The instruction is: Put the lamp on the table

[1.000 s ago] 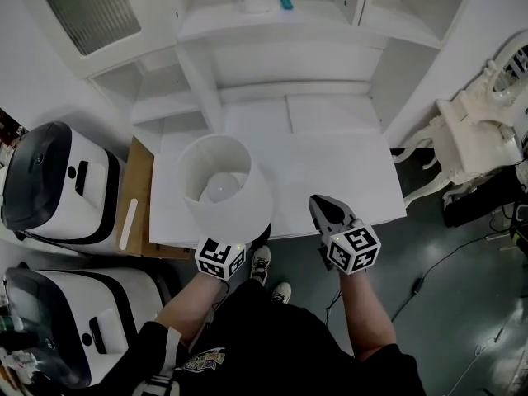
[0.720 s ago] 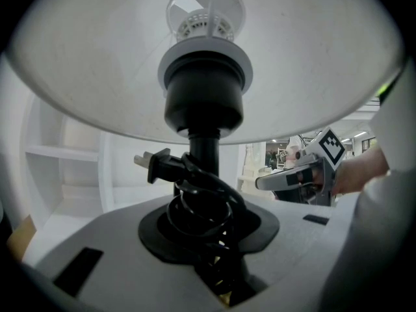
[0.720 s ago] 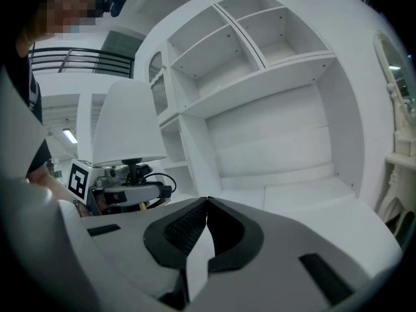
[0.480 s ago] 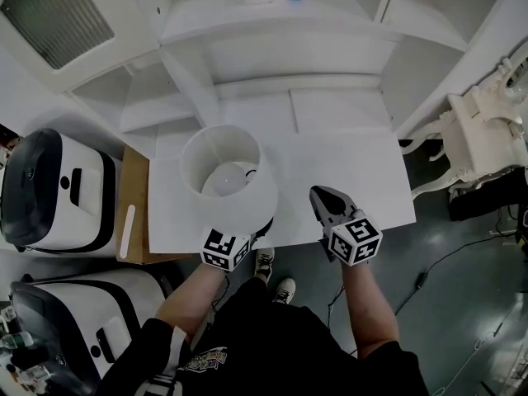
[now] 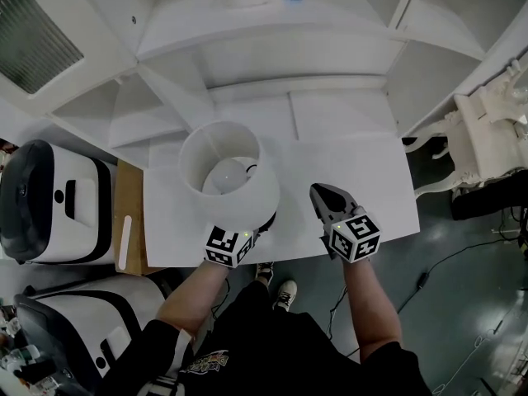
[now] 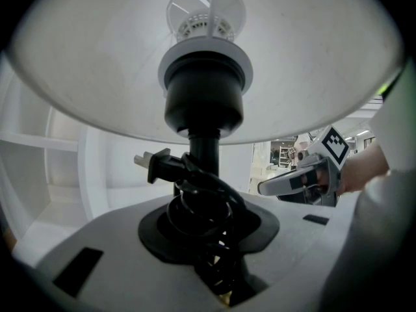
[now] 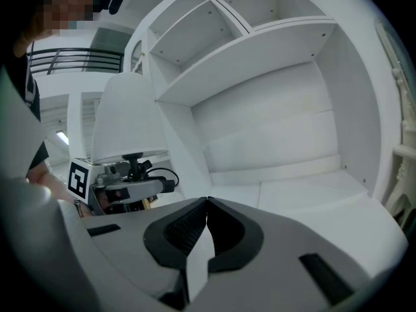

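Lamp over the table's left half, right gripper to its right, shelves behind

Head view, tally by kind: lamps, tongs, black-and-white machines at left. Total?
lamp: 1
tongs: 2 (left tongs, right tongs)
machines: 2
Total: 5

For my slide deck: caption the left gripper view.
Left gripper holds the lamp by its black stem, wound with cord, beneath the white shade; right gripper behind.
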